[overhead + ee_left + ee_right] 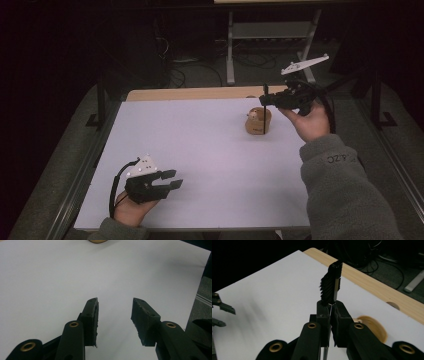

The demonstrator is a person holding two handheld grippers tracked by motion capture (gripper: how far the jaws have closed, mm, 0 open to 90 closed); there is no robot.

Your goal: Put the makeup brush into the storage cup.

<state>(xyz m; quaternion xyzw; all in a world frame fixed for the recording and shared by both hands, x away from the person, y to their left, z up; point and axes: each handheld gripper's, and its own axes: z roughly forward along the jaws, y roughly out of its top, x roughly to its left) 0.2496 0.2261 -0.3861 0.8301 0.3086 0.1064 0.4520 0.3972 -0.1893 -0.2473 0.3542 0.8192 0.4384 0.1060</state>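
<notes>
At the lower left of the high view, the left gripper [172, 179] rests low over the white sheet [200, 165] that covers the table, held by the person's left hand [131, 210]. Its jaws stand apart with nothing between them — in the left gripper view the white surface shows through the gap, and the two pads [92, 320] point toward the upper middle of the frame. A black cable loops from the back of this gripper toward the wrist.

The middle of the sheet lies bare between the two hands.

Right of centre, near the far edge of the sheet, stands a round wooden holder [257, 120], its lower rim just showing at the top edge of the left gripper view. A strip of bare wooden tabletop [200, 93] runs behind the sheet.

At the upper right, the right hand [310, 120] holds the right gripper [265, 101] above and just beside the holder. Its jaws are clamped on a thin black brush [264, 110], which stands upright; in the right gripper view the bristled head [331, 283] rises above the closed jaws, and the handle runs down past them. In the high view the handle's lower end crosses in front of the holder; I cannot tell whether it touches it.

Beyond the table, in the dark upper part of the frame, a grey metal stand [270, 35] and loose cables [200, 65] lie on the floor.
</notes>
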